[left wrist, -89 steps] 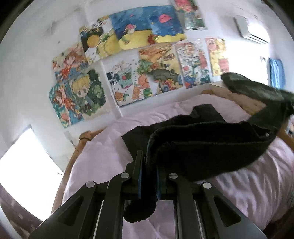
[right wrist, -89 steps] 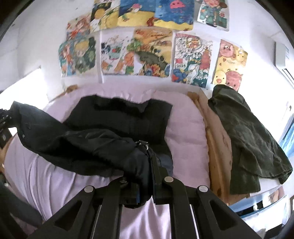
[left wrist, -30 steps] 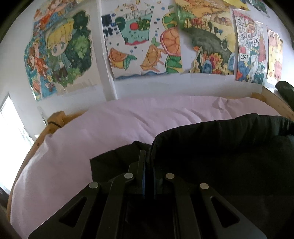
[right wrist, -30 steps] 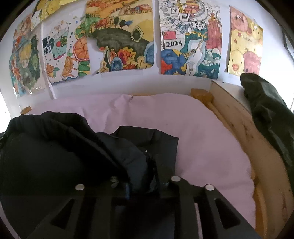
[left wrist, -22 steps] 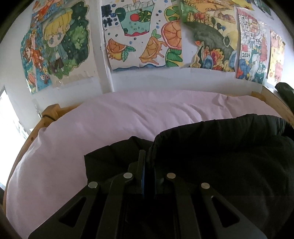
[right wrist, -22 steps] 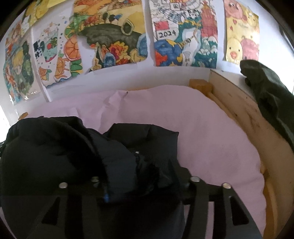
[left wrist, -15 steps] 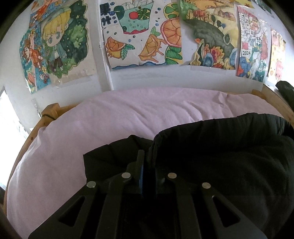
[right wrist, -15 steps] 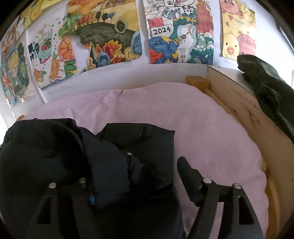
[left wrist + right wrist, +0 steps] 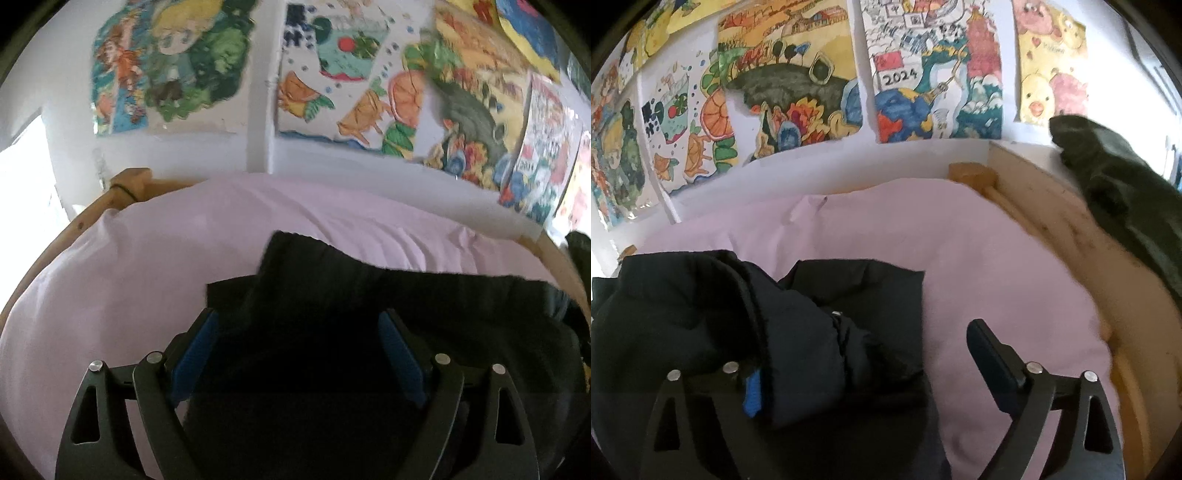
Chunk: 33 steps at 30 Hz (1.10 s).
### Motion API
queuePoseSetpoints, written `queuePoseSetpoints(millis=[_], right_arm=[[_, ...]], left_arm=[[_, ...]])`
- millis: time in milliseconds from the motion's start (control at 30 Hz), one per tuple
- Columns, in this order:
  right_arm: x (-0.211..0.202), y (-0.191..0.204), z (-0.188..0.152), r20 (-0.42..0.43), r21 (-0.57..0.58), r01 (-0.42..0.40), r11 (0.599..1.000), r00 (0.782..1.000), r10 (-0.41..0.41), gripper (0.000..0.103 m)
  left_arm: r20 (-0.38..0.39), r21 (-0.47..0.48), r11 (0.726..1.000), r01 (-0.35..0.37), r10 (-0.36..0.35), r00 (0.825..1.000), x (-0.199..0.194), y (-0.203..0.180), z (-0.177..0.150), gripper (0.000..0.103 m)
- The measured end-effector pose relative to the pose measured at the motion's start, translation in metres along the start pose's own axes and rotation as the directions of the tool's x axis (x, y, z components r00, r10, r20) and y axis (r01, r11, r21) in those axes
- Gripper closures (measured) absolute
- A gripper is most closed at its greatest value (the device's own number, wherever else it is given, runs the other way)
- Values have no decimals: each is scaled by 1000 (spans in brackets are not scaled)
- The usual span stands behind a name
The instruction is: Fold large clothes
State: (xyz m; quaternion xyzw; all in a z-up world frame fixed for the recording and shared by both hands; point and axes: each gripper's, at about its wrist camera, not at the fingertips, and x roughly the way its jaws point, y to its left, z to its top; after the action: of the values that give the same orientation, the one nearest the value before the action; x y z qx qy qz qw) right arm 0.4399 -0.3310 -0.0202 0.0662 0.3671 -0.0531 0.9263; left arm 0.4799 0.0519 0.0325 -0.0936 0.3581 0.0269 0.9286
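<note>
A: Closest to us, low in the left wrist view, our left gripper (image 9: 295, 354) is letting go: its jaws are opening, blue pads wide apart, and the black jacket (image 9: 369, 332) lies between them without being pinched.

B: Same on our side. Our right gripper (image 9: 864, 365) is spreading too. The jacket's bunched fabric drapes over the left finger at the lower left of the frame, while the right finger (image 9: 990, 354) stands bare over the pink sheet (image 9: 997, 258).

A: That drape worries us. If we pull back now, we judge the cloth could catch on that finger and drag the fold open.

B: Agreed. And the puffy layers look springy; released, the top flap may slide or bulge, leaving the edges uneven.

A: Further up, the jacket sits in the middle of the bed, its far edge short of the wall with the drawings (image 9: 332, 92).

B: At the upper right of our frame a dark green garment (image 9: 1126, 192) hangs over the wooden bed rail (image 9: 1052, 206), well apart. A wide swing of ours could knock it down.
</note>
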Motion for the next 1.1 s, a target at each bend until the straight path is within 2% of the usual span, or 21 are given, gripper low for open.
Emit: queuePoseSetpoints(millis=[100, 200, 367, 600, 767, 833, 900, 1000, 1100], right_arm=[[-17, 9, 1, 56, -38, 54, 998, 997, -51, 3], [-37, 23, 3, 126, -79, 104, 991, 988, -93, 3], [-64, 46, 1, 177, -128, 65, 990, 983, -42, 2], [-79, 79, -17, 159, -202, -47, 978, 984, 80, 2], [-85, 85, -35, 152, -226, -146, 963, 971, 183, 2], [-83, 83, -46, 145, -229, -206, 951, 959, 243, 2], [-73, 84, -57, 115, -239, -224, 945, 960, 257, 2], [-57, 86, -68, 96, -269, -217, 938, 963, 250, 1], [-47, 90, -65, 109, -287, -205, 936, 963, 245, 0]], left_arm=[[52, 26, 1000, -2, 1, 999, -20, -3, -3, 19], [111, 84, 996, 21, -30, 993, -39, -15, -13, 19], [173, 217, 975, 48, -86, 981, -54, -46, -36, 14], [139, 308, 937, 163, -214, 967, -60, -76, -58, 14], [95, 347, 913, 213, -260, 961, -59, -93, -73, 14], [71, 354, 902, 246, -288, 955, -57, -99, -80, 14], [68, 379, 888, 261, -308, 949, -56, -107, -86, 14], [84, 432, 869, 240, -304, 949, -52, -119, -90, 13], [92, 433, 873, 225, -291, 952, -42, -127, -85, 12]])
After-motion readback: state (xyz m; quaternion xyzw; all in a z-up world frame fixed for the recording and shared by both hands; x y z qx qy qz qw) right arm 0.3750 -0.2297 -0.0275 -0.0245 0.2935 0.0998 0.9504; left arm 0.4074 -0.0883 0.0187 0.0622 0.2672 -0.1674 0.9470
